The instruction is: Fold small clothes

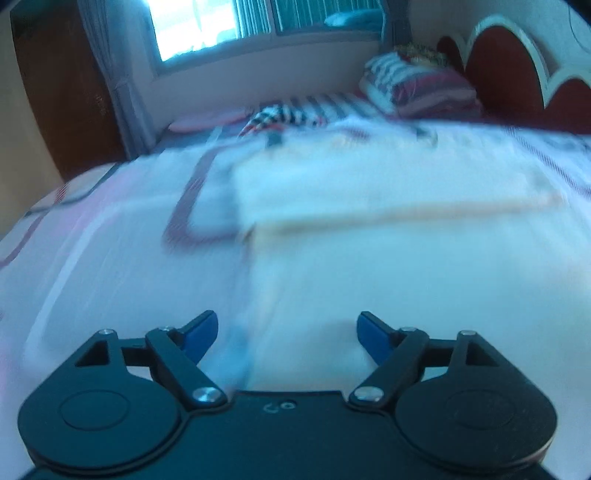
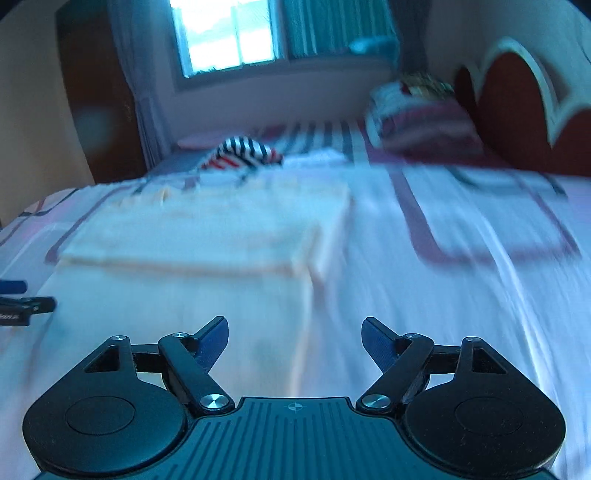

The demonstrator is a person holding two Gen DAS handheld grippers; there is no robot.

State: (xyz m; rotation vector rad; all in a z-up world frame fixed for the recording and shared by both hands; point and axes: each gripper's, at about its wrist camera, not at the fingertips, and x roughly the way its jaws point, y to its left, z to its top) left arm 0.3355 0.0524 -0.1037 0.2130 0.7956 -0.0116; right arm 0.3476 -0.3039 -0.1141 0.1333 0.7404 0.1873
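Bedsheet (image 2: 461, 295) — pale garment (image 2: 207, 236) (folded, blurred)

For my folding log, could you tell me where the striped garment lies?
The striped garment lies far up the bed, beyond the cream cloth, below the window.

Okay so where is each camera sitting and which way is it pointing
Left wrist: sits on the left claw, low over the bed, facing the window; it looks along the pale folded cloth; its own open blue-tipped fingers show.
Right wrist: sits on the right claw, facing the same way; the pale folded cloth lies ahead-left; its own open fingers show, plus part of the left claw at the left edge.
Shared: cloth, striped garment, pillows, headboard, window.
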